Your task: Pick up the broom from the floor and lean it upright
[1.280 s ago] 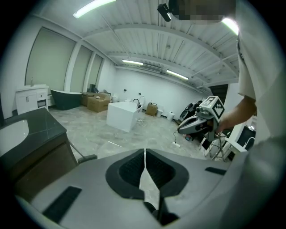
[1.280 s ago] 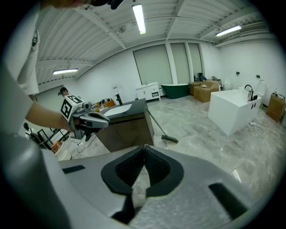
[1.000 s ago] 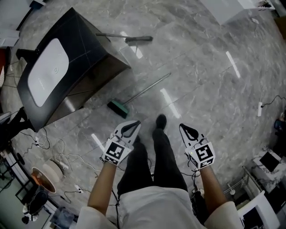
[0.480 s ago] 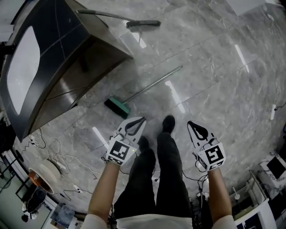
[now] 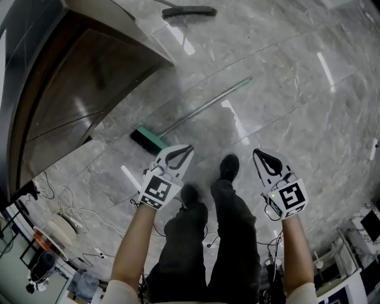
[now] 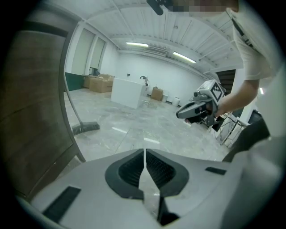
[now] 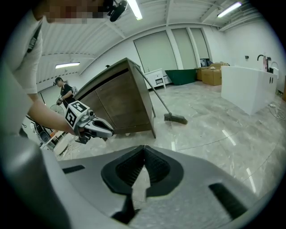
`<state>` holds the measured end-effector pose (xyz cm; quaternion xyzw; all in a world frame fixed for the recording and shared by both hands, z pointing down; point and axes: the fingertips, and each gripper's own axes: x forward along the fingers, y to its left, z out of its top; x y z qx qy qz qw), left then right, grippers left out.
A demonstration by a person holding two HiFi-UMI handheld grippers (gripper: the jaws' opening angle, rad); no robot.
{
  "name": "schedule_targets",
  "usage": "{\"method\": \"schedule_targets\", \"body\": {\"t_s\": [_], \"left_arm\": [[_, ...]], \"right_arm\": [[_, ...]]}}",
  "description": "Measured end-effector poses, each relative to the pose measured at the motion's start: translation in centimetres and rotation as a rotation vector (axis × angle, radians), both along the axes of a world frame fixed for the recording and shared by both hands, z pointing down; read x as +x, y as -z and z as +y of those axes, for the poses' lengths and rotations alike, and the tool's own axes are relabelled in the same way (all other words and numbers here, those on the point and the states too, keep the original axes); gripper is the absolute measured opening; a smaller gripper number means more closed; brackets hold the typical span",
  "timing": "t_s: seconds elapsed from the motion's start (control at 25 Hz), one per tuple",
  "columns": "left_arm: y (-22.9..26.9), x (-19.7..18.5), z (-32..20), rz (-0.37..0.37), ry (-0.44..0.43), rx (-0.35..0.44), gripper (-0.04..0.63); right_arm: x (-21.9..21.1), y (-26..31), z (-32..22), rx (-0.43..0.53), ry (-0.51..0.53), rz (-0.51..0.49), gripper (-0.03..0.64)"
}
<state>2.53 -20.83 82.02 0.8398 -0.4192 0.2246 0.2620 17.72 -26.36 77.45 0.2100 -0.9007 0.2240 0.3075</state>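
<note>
Evidently the broom [image 5: 199,111] lies flat ahead, not yet picked up; left gripper [image 5: 188,149] and right gripper [image 5: 257,152] hover clenched, empty.

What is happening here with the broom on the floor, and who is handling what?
A person stands on a grey marble floor with a hand-held gripper in each hand. The left gripper and the right gripper are both shut and hold nothing. The broom, with a green head, lies flat on the floor just ahead of the person's feet, untouched. Further off, a second broom leans against a dark wooden cabinet. The pick-up has not begun.
</note>
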Motion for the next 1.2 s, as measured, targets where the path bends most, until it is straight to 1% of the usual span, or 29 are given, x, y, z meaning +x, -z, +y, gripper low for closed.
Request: {"method": "schedule_targets", "body": {"t_s": [0.28, 0.4, 0.56, 0.8, 1.0, 1.2], "left_arm": [[-8.6, -0.2, -1.6, -0.001, -0.026, 0.01, 0.012], [-12.2, -0.5, -2.2, 0.006, -0.025, -0.001, 0.012], [-16.8, -0.9, -2.2, -0.007, -0.032, -0.019, 0.012], [-23.9, -1.1, -1.9, -0.047, -0.095, -0.039, 0.012], [-29.3, -1.8, -1.5, -0.083, -0.12, -0.066, 0.012], [-33.1, -1.9, -0.9, -0.101, -0.176, -0.085, 0.012]], "right_arm": [[0.4, -8.3, -1.2, -0.005, 0.024, -0.008, 0.002], [0.6, -11.6, -1.4, -0.008, 0.019, -0.015, 0.002], [0.9, -15.5, -1.2, -0.002, 0.023, -0.012, 0.002], [1.1, -20.9, -0.7, 0.013, 0.061, -0.002, 0.002], [0.7, -25.3, 0.3, 0.031, 0.118, 0.024, 0.002], [-0.1, -28.1, 1.1, 0.04, 0.157, 0.029, 0.002]]}}
